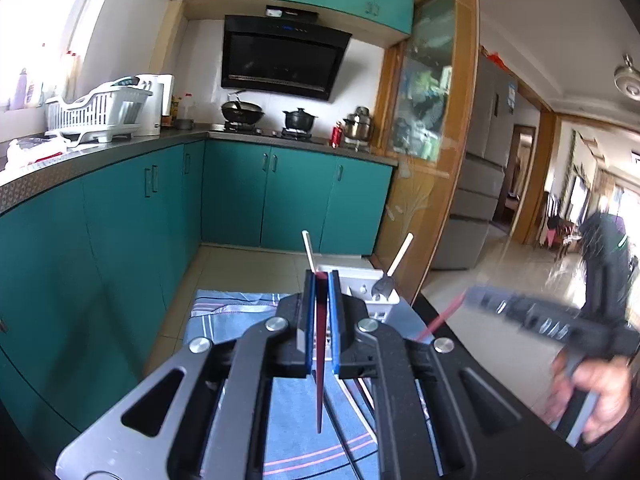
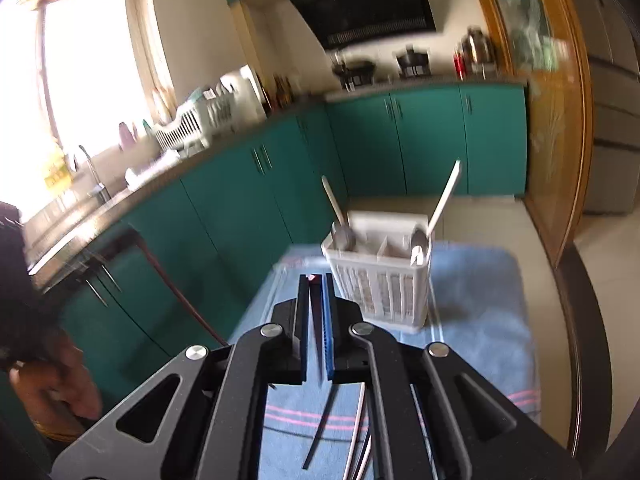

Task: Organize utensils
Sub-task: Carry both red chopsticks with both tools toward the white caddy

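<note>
both tongs, left (image 1: 321,280) and right (image 2: 316,280), each clamped tight on a dark red chopstick (image 1: 320,360), short of the white caddy (image 2: 380,280)

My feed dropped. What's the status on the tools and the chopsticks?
Left tool shut on a red chopstick. Right tool shut on another chopstick. White caddy ahead, two spoons in it. Nothing between.

Plastic, metal and cloth on the table

White slotted plastic caddy (image 2: 380,284) holds shiny metal spoons (image 2: 419,242); the striped blue cloth (image 2: 480,288) looks soft and matt.
</note>
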Tool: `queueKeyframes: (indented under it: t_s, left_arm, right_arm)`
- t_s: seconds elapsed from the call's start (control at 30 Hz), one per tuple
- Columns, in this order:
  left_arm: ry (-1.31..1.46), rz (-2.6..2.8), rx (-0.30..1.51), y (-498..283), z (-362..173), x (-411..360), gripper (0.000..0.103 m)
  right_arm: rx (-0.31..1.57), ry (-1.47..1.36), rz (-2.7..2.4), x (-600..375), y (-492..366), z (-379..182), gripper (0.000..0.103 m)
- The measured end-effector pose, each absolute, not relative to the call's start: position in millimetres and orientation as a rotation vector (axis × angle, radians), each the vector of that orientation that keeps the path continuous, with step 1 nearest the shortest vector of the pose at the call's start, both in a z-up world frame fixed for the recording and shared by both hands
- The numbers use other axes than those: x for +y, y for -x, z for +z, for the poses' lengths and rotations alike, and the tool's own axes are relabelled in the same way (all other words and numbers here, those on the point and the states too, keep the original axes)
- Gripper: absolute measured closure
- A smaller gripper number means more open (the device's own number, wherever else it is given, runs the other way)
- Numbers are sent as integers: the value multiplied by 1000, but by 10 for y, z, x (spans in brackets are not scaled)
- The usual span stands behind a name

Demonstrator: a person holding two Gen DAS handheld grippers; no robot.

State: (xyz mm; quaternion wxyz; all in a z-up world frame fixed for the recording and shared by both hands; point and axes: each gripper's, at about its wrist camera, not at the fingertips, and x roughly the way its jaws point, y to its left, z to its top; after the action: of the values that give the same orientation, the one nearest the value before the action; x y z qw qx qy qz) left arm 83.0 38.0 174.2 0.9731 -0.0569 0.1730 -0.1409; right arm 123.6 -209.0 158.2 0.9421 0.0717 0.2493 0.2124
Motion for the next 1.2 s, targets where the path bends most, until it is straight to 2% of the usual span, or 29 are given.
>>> queueKeyframes:
  t_s: [0.17, 0.73, 1.2]
  left_arm:
    - [92, -304, 355, -817, 1720, 276, 97]
    - [32, -287, 395, -842, 1637, 104, 97]
    - [61, -270, 408, -990, 1591, 242, 97]
  right_arm:
    - [476, -122, 423, -2287, -1086, 1765, 96]
    - [535, -75, 383, -2419, -896, 1523, 96]
    - [362, -18, 325, -2209, -1518, 2504, 97]
